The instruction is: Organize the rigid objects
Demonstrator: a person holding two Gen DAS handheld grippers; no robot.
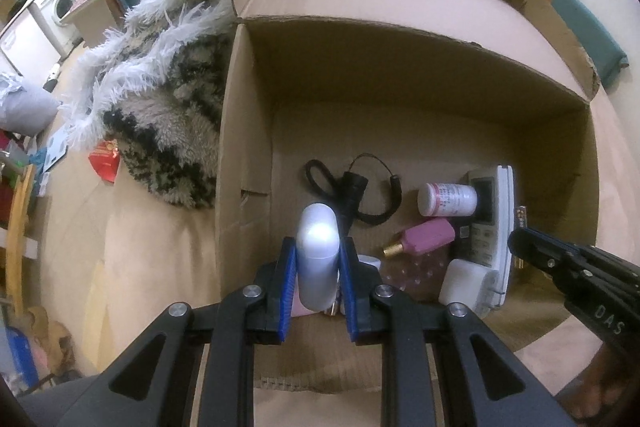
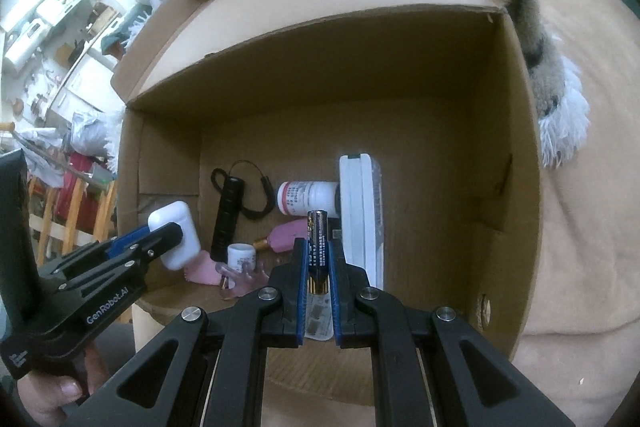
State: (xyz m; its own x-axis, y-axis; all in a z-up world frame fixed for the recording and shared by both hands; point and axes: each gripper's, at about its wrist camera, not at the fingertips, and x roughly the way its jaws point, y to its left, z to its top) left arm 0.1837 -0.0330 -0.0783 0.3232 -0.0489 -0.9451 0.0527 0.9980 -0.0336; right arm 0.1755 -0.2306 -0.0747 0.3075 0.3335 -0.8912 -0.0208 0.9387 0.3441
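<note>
- My left gripper (image 1: 318, 259) is clamped on a white earbud case (image 1: 318, 259) — blue pads tight against both its sides, jaws barely apart.
- The case's long axis runs along my fingers, rounded end pointing away from me and down into the cardboard box (image 1: 248, 131); from the right wrist view the case (image 2: 178, 243) hangs inside the box near its left wall, above the floor.
- My right gripper (image 2: 318, 259) is closed as narrow as it goes on a black battery (image 2: 317, 243), pads pressing its flanks.
- The battery stands lengthwise between the fingers, tip projecting past them toward the box's back wall; it hangs over the box's near-centre.
- On the box floor: a black flashlight (image 2: 228, 215) with a looped cord, lying with its length running front to back.
- A white pill bottle (image 2: 306, 197) lies on its side, long axis crosswise, butted against a white remote (image 2: 358, 215) set on edge.
- A pink perfume bottle (image 2: 286, 237) lies tilted, gold cap toward the flashlight.
- A small white jar (image 2: 241, 255) sits upright on a pink cloth — beside it, something clear and pink I cannot identify.
</note>
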